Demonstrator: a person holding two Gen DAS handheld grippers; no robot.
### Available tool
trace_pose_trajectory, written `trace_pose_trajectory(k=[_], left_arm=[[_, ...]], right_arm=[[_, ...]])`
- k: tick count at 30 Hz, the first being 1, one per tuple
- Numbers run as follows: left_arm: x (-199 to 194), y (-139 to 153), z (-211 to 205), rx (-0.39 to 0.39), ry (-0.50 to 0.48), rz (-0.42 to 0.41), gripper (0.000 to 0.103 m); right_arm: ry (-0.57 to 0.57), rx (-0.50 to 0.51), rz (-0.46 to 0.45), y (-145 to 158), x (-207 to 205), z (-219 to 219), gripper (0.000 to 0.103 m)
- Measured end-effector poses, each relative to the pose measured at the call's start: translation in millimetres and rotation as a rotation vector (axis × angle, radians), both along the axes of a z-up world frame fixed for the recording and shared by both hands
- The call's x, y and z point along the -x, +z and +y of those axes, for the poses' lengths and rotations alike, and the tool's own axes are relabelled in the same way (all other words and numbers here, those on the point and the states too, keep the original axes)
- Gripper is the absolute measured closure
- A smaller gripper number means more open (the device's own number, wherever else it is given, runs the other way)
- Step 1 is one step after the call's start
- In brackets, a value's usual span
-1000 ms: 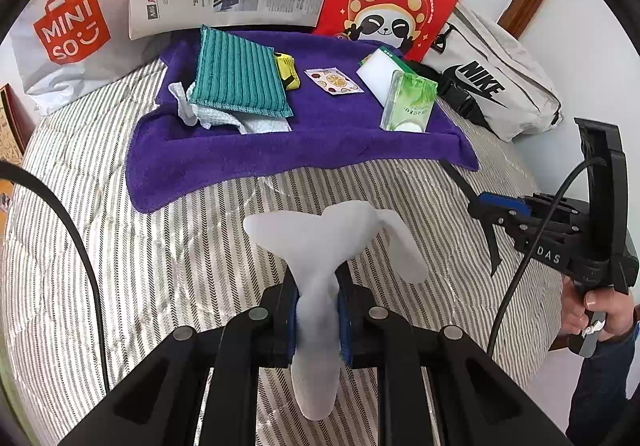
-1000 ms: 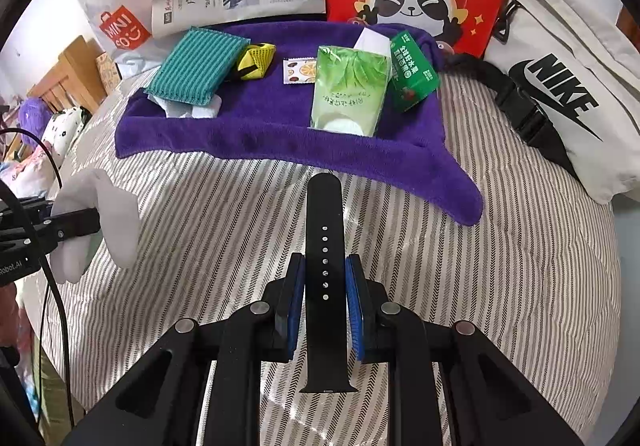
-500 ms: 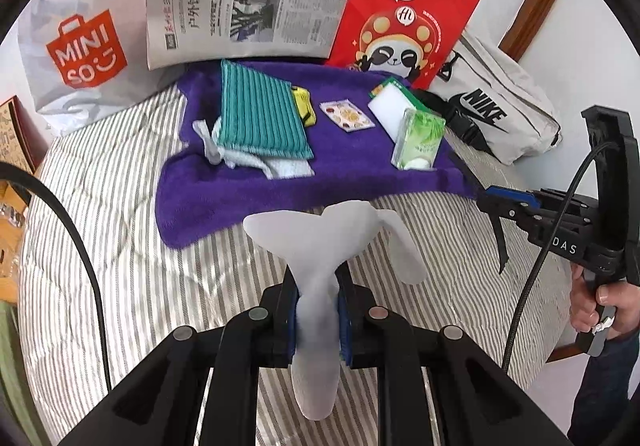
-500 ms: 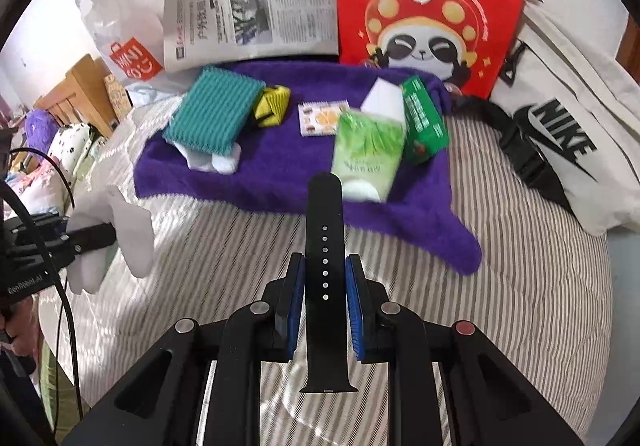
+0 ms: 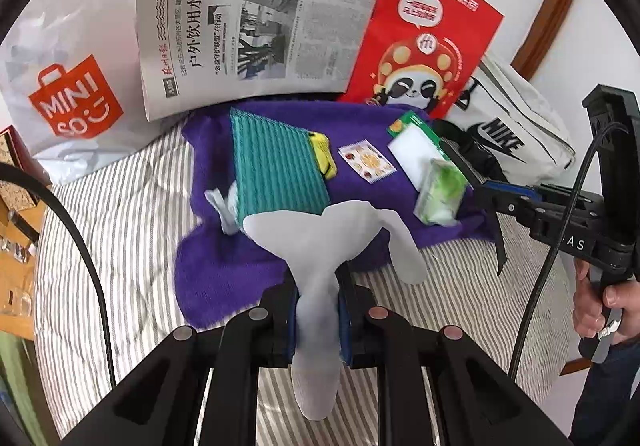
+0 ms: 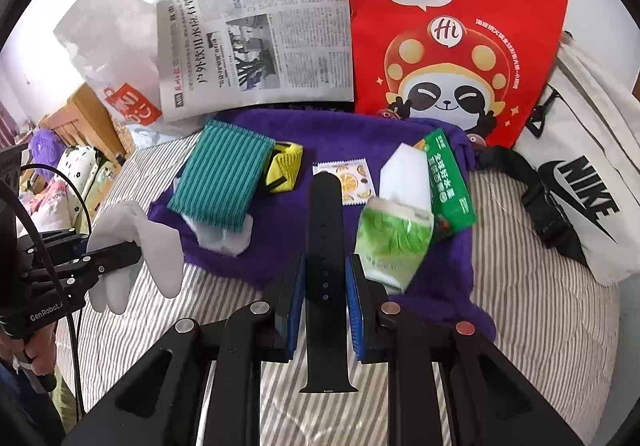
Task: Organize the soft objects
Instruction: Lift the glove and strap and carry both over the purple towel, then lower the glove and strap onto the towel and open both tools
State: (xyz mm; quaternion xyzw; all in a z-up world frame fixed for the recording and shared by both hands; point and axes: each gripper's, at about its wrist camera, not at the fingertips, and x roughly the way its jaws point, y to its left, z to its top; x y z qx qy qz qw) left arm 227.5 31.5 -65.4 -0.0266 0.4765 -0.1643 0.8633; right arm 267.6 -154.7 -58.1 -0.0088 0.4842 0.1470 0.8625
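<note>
My left gripper [image 5: 318,286] is shut on a white sock [image 5: 316,242], whose toe and heel flop out ahead of the pads. It hangs over the near edge of a purple towel [image 5: 224,278]. My right gripper [image 6: 326,266] is shut on a black watch strap [image 6: 326,206] that stands up between the pads, also above the towel's [image 6: 352,134] near edge. On the towel lie a teal striped cloth [image 5: 276,170] over a crumpled white cloth [image 5: 224,210], a yellow item [image 5: 322,150], a sachet [image 5: 366,162] and a green tissue pack [image 6: 394,242].
Against the wall behind the towel lean a white Miniso bag [image 5: 76,98], a newspaper [image 5: 256,26] and a red panda bag [image 5: 424,46]. A white Nike bag [image 6: 580,186] lies to the right. Striped bedding [image 6: 540,306] surrounds the towel. A hand [image 5: 596,302] grips the right handle.
Both grippers have risen and moved forward from the striped bedding to the towel's near edge. The sock and the strap stay clamped as before.
</note>
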Motion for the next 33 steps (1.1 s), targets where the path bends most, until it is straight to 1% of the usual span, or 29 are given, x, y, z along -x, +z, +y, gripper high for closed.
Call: trace_pose_trajectory(k=[6,16,19,25,33], left_arm=[[-27,0,5,-0.029,0.0,-0.009,0.087],[-60,-2,14,-0.035,-0.001,-0.008,0.087],[-68,-6,17,-0.035,0.001,-0.003,0.087],[-82,-16,21,-0.032,0.01,0.015,0.087],[-86,-19,21,-0.033,0.003,0.016,0.087]], right_arm=[[-0.016,-0.017,0.021,-11,-27,4,0.083],[-0.038,-0.022,0.042,-25,-73,19,0.083],[-0.047,-0.001,0.049,-31,-85,23,0.083],[-0.051,0.023,0.089,-55,-104,28,0.083],[-0.034,0.07,0.096,-69,-114,35,0.083]])
